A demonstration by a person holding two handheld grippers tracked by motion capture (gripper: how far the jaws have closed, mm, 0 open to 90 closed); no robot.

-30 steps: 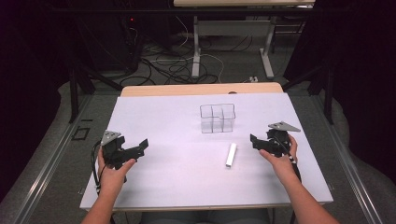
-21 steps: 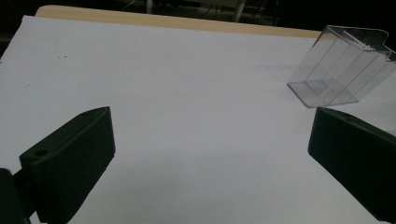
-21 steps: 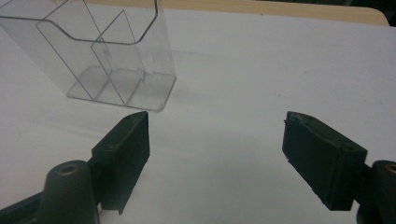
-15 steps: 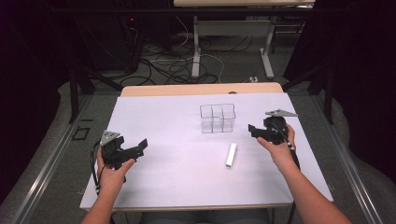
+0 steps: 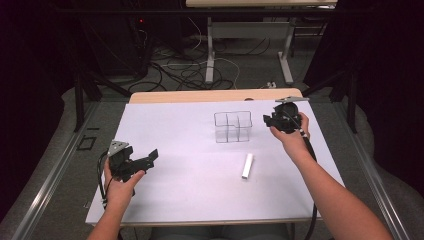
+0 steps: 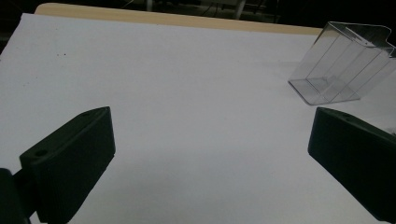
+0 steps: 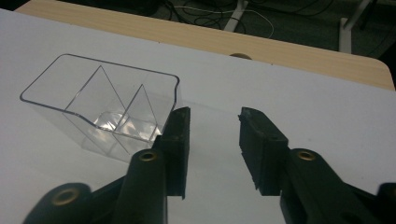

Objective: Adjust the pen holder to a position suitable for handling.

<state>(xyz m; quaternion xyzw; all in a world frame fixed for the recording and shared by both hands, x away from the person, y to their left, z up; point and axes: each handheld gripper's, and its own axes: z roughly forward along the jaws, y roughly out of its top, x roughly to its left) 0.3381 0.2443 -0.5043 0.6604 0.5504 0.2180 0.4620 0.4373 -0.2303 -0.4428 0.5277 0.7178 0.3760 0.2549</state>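
Tongs in the right hand (image 5: 283, 120) hover beside the clear divided box (image 5: 233, 127) mid-table, jaws narrowing, nothing between; left tongs (image 5: 131, 163) rest low, jaws wide apart.

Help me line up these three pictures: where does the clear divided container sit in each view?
High view: the clear divided container stands right of centre on the white sheet, just left of the right gripper.
Left gripper view: upper right corner, far beyond the jaws.
Right gripper view: left of centre, beside the left jaw.
Shared landmark: the wooden table edge behind the sheet.
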